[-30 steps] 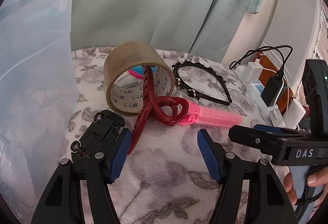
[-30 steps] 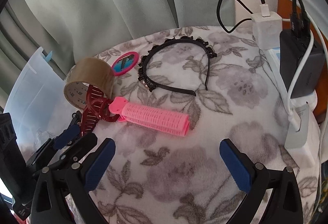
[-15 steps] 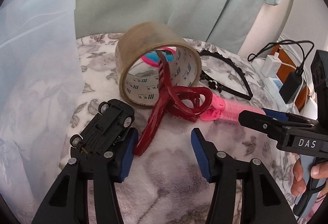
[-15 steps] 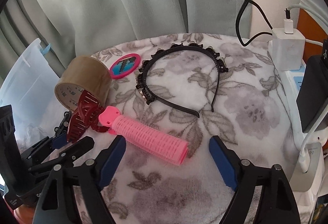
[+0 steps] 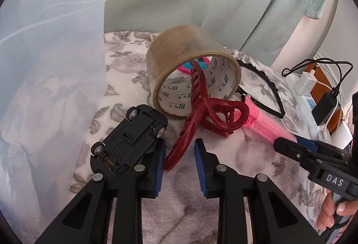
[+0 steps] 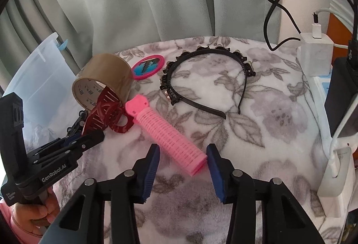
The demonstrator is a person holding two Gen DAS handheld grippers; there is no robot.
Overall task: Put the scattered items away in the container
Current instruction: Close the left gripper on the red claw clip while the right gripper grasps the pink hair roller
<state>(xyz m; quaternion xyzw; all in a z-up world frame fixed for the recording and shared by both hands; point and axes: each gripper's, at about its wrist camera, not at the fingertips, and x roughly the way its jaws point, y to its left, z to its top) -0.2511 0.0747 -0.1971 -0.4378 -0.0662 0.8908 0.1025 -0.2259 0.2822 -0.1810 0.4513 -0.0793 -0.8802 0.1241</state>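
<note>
So as far as tidying goes, there's plenty sitting out on the floral blanket (image 6: 279,110): a roll of brown tape (image 5: 190,65), a dark red claw clip (image 5: 210,114), a pink hair roller (image 6: 170,139), a black headband (image 6: 201,78), a little pink round mirror (image 6: 148,67) and a black toy car (image 5: 132,139) lying belly up. The translucent container (image 6: 42,78) is off at the left edge; can't really see what's inside it.

Left gripper (image 5: 179,163) is partly open and holding nothing, its pads either side of the near tip of the claw clip, with the toy car right against the outside of its left finger. Right gripper (image 6: 183,172) is open wider, also empty, with the near end of the hair roller sitting between its pads but not squeezed. My guess is both are lined up for a grab
</note>
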